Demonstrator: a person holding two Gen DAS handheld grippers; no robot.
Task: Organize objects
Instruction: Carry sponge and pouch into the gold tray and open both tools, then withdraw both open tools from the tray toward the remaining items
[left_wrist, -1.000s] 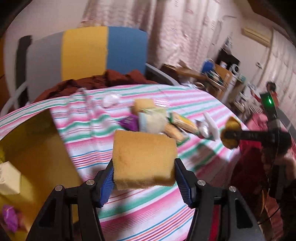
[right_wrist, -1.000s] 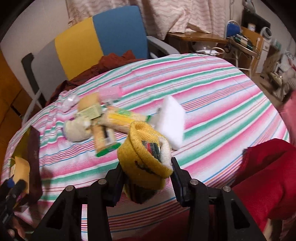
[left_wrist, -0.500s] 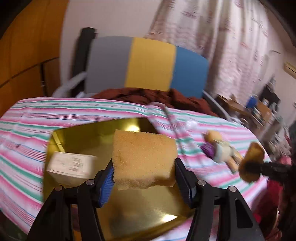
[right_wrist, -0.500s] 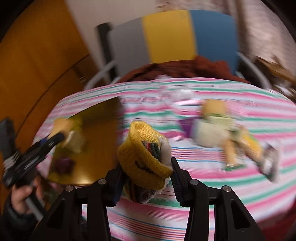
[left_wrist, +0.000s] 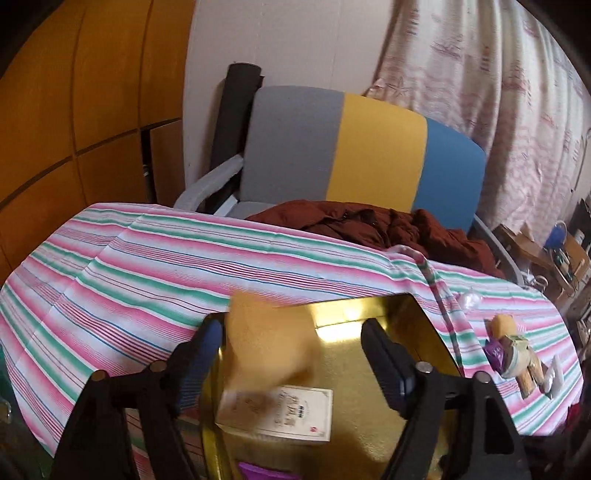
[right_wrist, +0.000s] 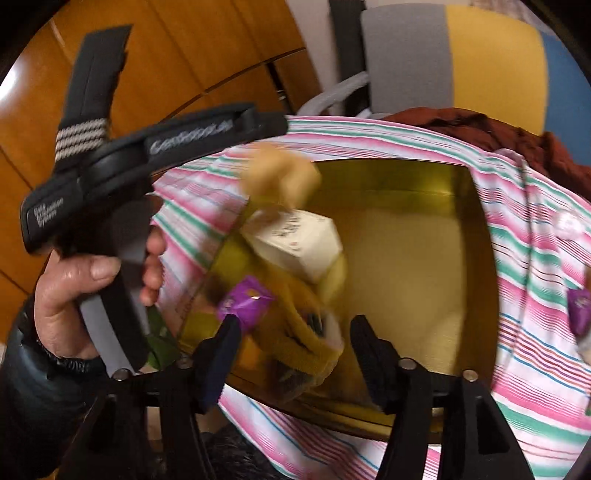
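- Our left tool (left_wrist: 291, 343) has its two black fingers spread wide apart, and nothing is pinched between them.
- A soft orange sponge block (left_wrist: 269, 343) shows as a blur between those fingers, above the shiny gold metal tray (left_wrist: 417, 325). We cannot tell if it touches a finger.
- In the right view the same sponge (right_wrist: 280, 177) is a blur over the far left corner of the tray (right_wrist: 476, 258), just past the tip of the left tool (right_wrist: 273, 122).
- A hand (right_wrist: 74, 295) in a dark sleeve grips the left tool's handle.
- Our right tool (right_wrist: 291, 347) is also spread wide and grips nothing.
- A yellow knitted pouch with something striped inside (right_wrist: 306, 332) lies blurred in the near part of the tray, between the right tool's fingers but apart from both.
- A white paper box with printed writing (left_wrist: 280, 410) sits in the tray, and a small purple wrapped packet (right_wrist: 243, 302) lies beside the box.
- The tray rests on a counter covered with a pink, green and white striped cloth (left_wrist: 129, 266).
- More small snacks and packets (left_wrist: 517, 358) lie in a bunch on the cloth, well to the right of the tray.
- Behind the counter stands a chair with a grey, yellow and blue back (left_wrist: 362, 155), with a dark red cloth (left_wrist: 369, 225) heaped on it.
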